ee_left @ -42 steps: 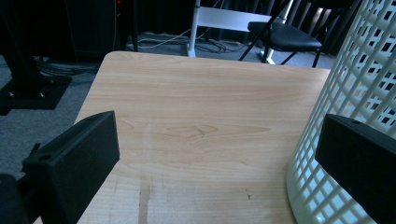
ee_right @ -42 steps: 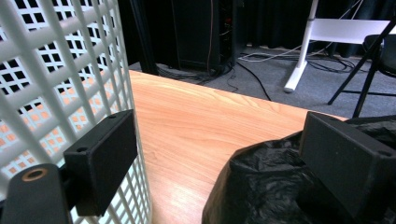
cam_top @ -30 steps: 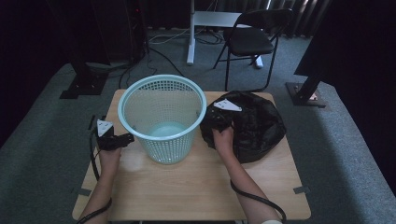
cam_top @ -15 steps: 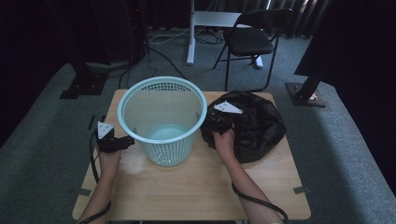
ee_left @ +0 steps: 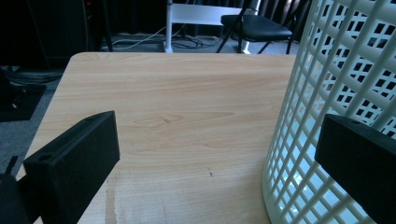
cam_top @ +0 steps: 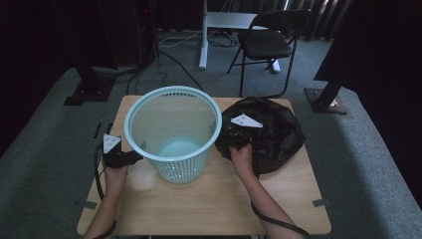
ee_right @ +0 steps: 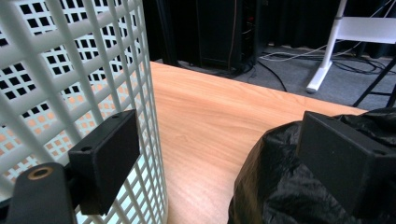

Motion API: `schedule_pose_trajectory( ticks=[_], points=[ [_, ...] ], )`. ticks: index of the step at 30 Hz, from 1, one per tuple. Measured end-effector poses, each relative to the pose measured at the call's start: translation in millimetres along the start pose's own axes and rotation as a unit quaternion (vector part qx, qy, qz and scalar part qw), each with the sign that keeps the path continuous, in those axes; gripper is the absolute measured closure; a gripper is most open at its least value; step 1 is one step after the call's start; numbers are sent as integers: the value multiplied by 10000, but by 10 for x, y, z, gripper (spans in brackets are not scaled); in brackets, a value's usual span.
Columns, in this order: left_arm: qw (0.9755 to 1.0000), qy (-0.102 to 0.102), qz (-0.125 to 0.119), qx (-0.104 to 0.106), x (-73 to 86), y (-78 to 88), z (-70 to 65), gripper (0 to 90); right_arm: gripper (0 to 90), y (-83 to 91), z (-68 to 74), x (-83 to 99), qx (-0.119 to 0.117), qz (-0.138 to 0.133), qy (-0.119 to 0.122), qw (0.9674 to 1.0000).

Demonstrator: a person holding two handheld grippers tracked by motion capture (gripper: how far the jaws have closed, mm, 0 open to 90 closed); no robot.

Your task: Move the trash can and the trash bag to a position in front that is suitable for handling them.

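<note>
A pale teal lattice basket [cam_top: 173,132] stands upright in the middle of the wooden table [cam_top: 199,204]. To its right lies a crumpled black plastic bag [cam_top: 276,137]. My left gripper [cam_top: 125,155] sits low at the basket's left side. In the left gripper view that gripper [ee_left: 215,172] is open wide, its right jaw against the basket wall [ee_left: 345,70]. My right gripper [cam_top: 230,133] is between basket and bag. In the right gripper view this gripper [ee_right: 224,163] is open, with one jaw beside the basket [ee_right: 70,70] and the other over the bag [ee_right: 275,191].
Behind the table stand a black folding chair [cam_top: 266,45] and a white desk leg [cam_top: 203,35], with cables on the grey carpet. Dark stand bases sit at the far left [cam_top: 87,92] and right [cam_top: 326,99]. Bare tabletop [ee_left: 177,107] stretches left of the basket.
Both hands have drifted very slightly toward the near edge of the table. Basket and bag have stayed in place, and both grippers remain open.
</note>
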State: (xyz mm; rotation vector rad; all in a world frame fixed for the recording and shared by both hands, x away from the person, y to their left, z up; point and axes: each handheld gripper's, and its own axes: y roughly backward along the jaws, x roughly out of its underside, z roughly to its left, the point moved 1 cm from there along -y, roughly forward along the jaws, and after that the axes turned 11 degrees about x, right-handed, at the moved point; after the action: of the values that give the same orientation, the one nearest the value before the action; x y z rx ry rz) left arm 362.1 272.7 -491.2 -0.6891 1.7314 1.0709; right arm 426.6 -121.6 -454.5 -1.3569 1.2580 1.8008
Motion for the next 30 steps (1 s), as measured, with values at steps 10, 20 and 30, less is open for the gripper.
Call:
schedule_pose_trajectory(
  ticks=[10, 20, 30],
  points=[
    [9996, -221, 111, 115, 49, 130, -142, 2, 135, 187, -3, 102, -61, -24, -58, 10000],
    [9986, -430, 192, 243, 116, 275, -309, 1, 135, 429, -6, 191, -86, -34, -28, 10000],
    [9978, -490, 194, 409, 191, 393, -467, 1, 135, 693, -3, 289, -149, -35, -61, 9999]
  ],
)
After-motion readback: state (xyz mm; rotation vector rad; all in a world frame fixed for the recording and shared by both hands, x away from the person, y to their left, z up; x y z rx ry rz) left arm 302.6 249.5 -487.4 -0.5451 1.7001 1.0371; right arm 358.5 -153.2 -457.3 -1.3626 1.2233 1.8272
